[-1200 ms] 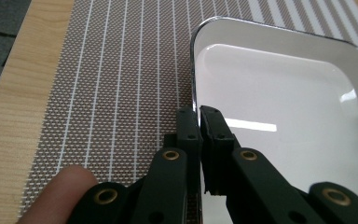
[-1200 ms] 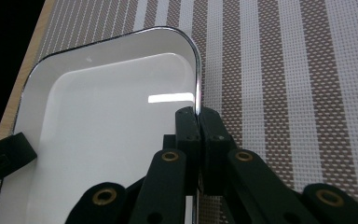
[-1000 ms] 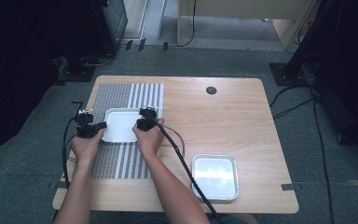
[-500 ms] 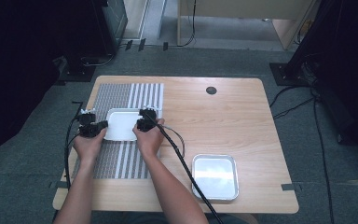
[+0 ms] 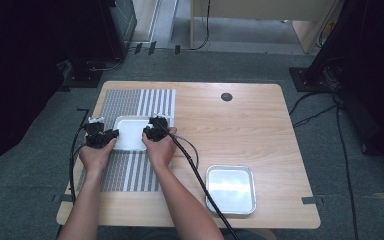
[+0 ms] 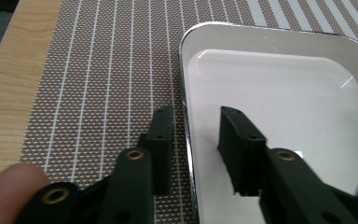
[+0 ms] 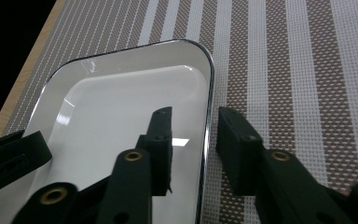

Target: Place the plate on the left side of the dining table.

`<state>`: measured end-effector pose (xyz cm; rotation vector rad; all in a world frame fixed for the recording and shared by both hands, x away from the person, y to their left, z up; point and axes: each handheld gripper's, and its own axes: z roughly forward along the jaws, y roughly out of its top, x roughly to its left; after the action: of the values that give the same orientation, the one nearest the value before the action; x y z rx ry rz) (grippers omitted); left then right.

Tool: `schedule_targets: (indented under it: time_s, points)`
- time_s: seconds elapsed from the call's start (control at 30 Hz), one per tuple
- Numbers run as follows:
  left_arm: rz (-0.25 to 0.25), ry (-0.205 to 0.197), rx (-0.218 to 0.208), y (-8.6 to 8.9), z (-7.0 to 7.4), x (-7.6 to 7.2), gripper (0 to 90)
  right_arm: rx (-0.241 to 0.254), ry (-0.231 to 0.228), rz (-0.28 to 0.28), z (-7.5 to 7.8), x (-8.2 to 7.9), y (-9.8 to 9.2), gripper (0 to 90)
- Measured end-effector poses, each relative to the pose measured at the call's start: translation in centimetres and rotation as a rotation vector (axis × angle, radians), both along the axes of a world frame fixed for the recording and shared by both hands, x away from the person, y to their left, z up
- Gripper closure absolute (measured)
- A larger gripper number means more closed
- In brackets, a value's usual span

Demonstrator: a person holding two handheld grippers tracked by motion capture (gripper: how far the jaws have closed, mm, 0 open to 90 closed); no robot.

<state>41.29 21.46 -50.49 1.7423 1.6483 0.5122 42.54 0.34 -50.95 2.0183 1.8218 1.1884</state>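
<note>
A white shallow tray (image 5: 132,131) lies on a striped brown-and-white placemat (image 5: 145,100) at the table's left. My left gripper (image 5: 112,135) is at the tray's left rim and my right gripper (image 5: 146,134) at its right rim. In the left gripper view the gripper (image 6: 196,123) is open and straddles the rim, one jaw over the mat (image 6: 98,70) and one inside the tray (image 6: 284,93). The right gripper (image 7: 193,119) is open astride the opposite rim in the same way, over the tray (image 7: 121,107) and the mat (image 7: 284,70). Neither pair of jaws presses the rim.
A second, metal tray (image 5: 230,189) sits near the table's front right. A small dark round grommet (image 5: 226,97) is set in the wooden tabletop (image 5: 260,135) at the back. Cables trail from both grippers toward the front edge.
</note>
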Motion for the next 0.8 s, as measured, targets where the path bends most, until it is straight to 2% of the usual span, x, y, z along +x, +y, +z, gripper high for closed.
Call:
schedule_targets:
  time_s: [0.03, 0.07, 0.1, 0.13, 0.2, 0.23, 0.27, 0.33, 0.37, 0.4, 0.5, 0.53, 0.57, 0.6, 0.67, 0.73, 0.8]
  points:
    - [0.007, 0.001, 0.005, 0.1, 0.1, 0.0, 60.2, -0.006, -0.007, 0.000, 0.0, 0.0, -0.1, 61.3]
    - [0.034, 0.011, 0.011, 0.4, 0.2, 0.0, 52.5, -0.037, -0.030, 0.004, 0.1, 0.0, -0.3, 57.6]
    - [0.034, 0.011, 0.011, 0.4, 0.2, 0.0, 47.4, -0.037, -0.030, 0.004, 0.1, 0.0, -0.3, 57.6]
    - [0.050, 0.019, 0.025, 0.5, 0.2, -0.1, 47.4, -0.044, -0.042, 0.002, 0.1, 0.0, -0.5, 55.2]
    - [0.075, 0.036, 0.056, 0.8, 0.3, -0.1, 31.5, -0.060, -0.058, -0.003, 0.3, 0.0, -1.0, 51.7]
    - [0.075, 0.036, 0.056, 0.8, 0.3, -0.1, 28.4, -0.060, -0.058, -0.003, 0.3, 0.0, -1.0, 51.7]
    - [0.078, 0.040, 0.055, 0.9, 0.3, -0.2, 28.4, -0.061, -0.065, -0.002, 0.3, 0.0, -1.1, 51.1]
    - [0.081, 0.031, 0.024, 1.0, 0.6, -0.4, 22.2, -0.064, -0.093, -0.003, 0.7, -0.2, -1.6, 50.2]
    - [0.081, 0.031, 0.024, 1.0, 0.6, -0.4, 19.9, -0.064, -0.093, -0.003, 0.7, -0.2, -1.6, 50.2]
    - [0.076, 0.025, 0.015, 1.1, 0.8, -0.6, 18.6, -0.081, -0.115, -0.011, 0.9, -0.3, -1.8, 49.9]
    - [0.062, 0.014, 0.001, 1.1, 1.0, -0.9, 15.8, -0.072, -0.123, -0.007, 1.4, -0.4, -2.3, 45.8]
    - [0.053, 0.010, -0.017, 1.1, 1.1, -1.0, 15.8, -0.072, -0.123, -0.007, 1.4, -0.4, -2.3, 45.8]
    - [0.045, 0.007, -0.030, 1.1, 1.2, -1.1, 14.9, -0.075, -0.126, 0.002, 1.5, -0.4, -2.4, 43.3]
    - [0.034, -0.004, -0.053, 1.2, 1.4, -1.5, 13.8, -0.093, -0.136, 0.037, 1.5, -0.4, -2.6, 43.6]
    - [0.030, -0.008, -0.053, 1.1, 1.6, -1.6, 13.6, -0.095, -0.132, 0.056, 1.6, -0.4, -2.7, 41.4]
    - [0.025, -0.020, -0.054, 1.1, 1.8, -1.9, 12.3, -0.089, -0.108, 0.081, 1.8, -0.5, -2.9, 39.1]
    - [0.013, -0.037, -0.039, 1.0, 2.3, -2.5, 11.2, -0.096, -0.120, 0.102, 2.2, -0.8, -3.3, 33.0]
